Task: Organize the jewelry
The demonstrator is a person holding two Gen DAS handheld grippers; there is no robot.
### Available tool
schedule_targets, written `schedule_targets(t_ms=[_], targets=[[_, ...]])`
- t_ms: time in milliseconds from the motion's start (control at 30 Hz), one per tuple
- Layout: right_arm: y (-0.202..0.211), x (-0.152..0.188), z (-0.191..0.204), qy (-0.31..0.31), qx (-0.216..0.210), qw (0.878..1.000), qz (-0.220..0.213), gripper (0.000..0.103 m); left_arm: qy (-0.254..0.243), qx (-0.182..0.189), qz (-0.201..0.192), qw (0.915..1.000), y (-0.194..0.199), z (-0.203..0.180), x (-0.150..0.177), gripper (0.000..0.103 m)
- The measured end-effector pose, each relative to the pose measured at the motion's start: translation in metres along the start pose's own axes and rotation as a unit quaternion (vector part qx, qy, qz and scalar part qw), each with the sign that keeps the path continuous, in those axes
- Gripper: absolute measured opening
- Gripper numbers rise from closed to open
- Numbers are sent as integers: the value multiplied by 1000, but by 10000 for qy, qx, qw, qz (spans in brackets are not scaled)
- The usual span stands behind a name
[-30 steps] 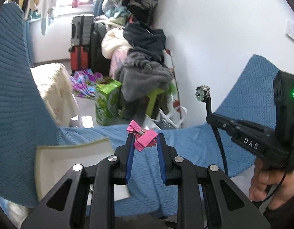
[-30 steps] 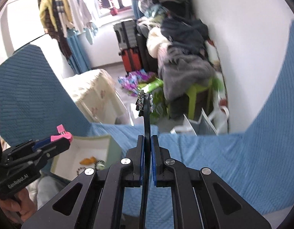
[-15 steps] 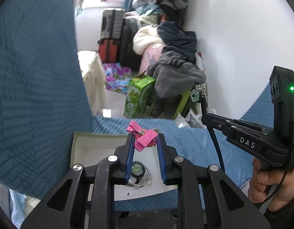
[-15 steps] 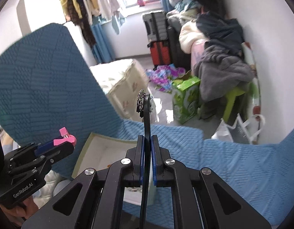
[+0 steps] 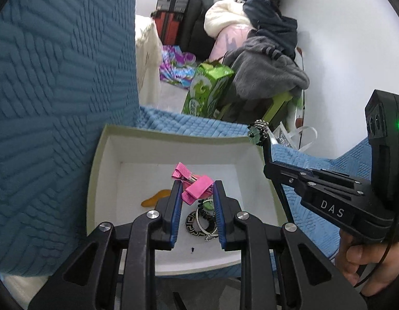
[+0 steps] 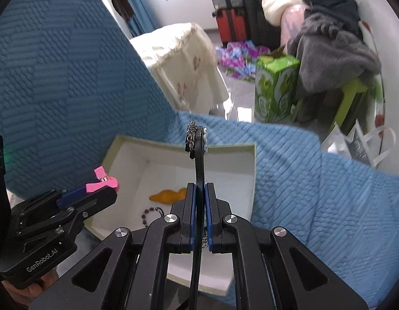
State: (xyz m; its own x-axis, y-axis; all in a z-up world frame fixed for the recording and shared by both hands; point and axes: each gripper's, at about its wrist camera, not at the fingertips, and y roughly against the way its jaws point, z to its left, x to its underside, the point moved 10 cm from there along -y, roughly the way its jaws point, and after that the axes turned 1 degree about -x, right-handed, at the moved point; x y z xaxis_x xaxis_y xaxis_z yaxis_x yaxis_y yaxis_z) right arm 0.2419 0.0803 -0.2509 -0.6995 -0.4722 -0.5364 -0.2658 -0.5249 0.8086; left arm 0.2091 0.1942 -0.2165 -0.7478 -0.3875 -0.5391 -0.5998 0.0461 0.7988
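An open white box (image 5: 173,135) with a pale green rim lies on a blue quilted cover. Inside lie an amber piece (image 5: 155,197), black-and-gold and silver bangles (image 5: 199,219) and a beaded bracelet (image 6: 150,213). My left gripper (image 5: 196,184) hangs over the box's middle, shut on a pink hair clip (image 5: 183,173). My right gripper (image 6: 200,187) is shut on a black cord (image 6: 199,155) that stands up from its fingers, with a green-and-silver charm (image 5: 258,130) at the top. It hovers over the box's right side (image 6: 225,147). In the right wrist view the left gripper (image 6: 96,191) sits at lower left.
The blue quilted cover (image 6: 315,193) rises steeply at the left and spreads to the right of the box. Beyond its edge are a green carton (image 5: 209,90), a heap of clothes (image 5: 269,72), suitcases (image 5: 173,13) and a cream-draped piece of furniture (image 6: 183,59). A hand (image 5: 359,266) holds the right gripper.
Both grippers have come down and tipped toward the box, which now fills the view beneath them. The pink clip and the black cord stay held as before.
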Motion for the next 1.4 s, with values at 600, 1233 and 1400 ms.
schedule_targets(t_ms=[600, 1233, 1400], targets=[[-24, 13, -19, -354, -84, 9988, 318, 11, 131, 29, 263, 9996, -25, 5, 4, 43], [183, -37, 21, 23, -121, 9869, -1607, 11, -393, -25, -978, 9944, 127, -43, -33, 46], [213, -19, 29, 7, -103, 9812, -1926, 15, -479, -113, -1276, 9906, 157, -51, -28, 53]])
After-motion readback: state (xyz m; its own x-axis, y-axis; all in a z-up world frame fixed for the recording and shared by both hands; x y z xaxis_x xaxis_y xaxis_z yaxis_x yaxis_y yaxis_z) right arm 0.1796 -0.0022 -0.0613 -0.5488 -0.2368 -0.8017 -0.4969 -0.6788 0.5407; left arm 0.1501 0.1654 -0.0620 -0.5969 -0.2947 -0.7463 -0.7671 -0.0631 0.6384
